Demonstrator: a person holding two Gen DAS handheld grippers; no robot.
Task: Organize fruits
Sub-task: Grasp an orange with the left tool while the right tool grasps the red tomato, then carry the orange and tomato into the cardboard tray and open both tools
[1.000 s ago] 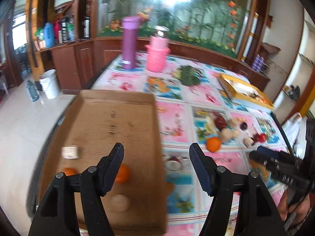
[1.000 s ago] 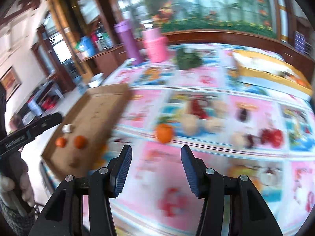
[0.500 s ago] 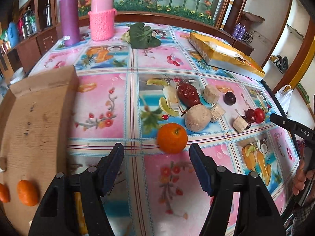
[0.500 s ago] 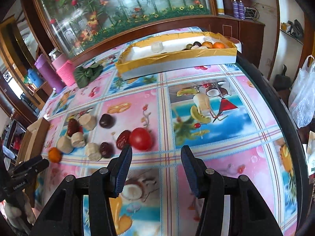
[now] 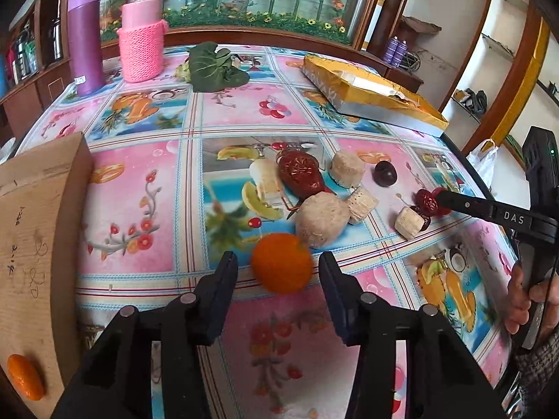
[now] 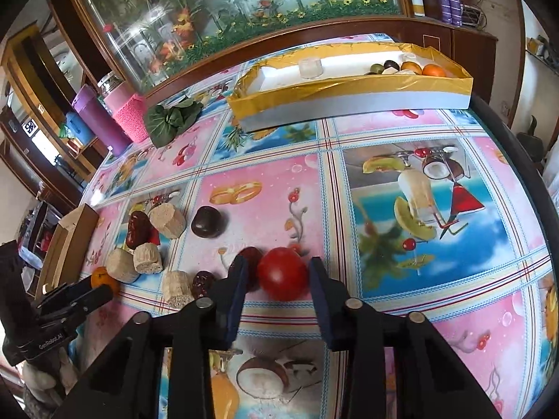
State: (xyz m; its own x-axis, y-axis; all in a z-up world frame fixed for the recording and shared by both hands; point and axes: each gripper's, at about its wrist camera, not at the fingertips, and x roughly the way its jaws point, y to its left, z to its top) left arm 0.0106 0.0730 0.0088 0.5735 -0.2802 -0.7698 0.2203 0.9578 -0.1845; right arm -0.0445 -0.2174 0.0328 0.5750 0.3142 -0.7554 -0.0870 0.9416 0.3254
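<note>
The left gripper (image 5: 277, 267) has its fingers spread on either side of an orange (image 5: 281, 262) on the table (image 5: 139, 209), neither pad seeming to touch it yet. The right gripper (image 6: 276, 276) is likewise spread around a red tomato (image 6: 283, 273), with a dark red date (image 6: 252, 262) just beside its left finger.

Both fruits are round and the tablecloth looks slick, so a finger arriving first on one side would likely nudge the fruit and roll it away. On the right, the closing finger could catch the date and pinch it together with the tomato (or shove it into the pale cut chunk (image 6: 177, 289) nearby). The orange sits close to a rough beige lump (image 5: 321, 219); an off-centre squeeze may squirt it there. Too hard a squeeze could bruise the tomato. The gold-lined box (image 6: 349, 94) and the cardboard tray (image 5: 31, 237) are well apart from both grasps.
</note>
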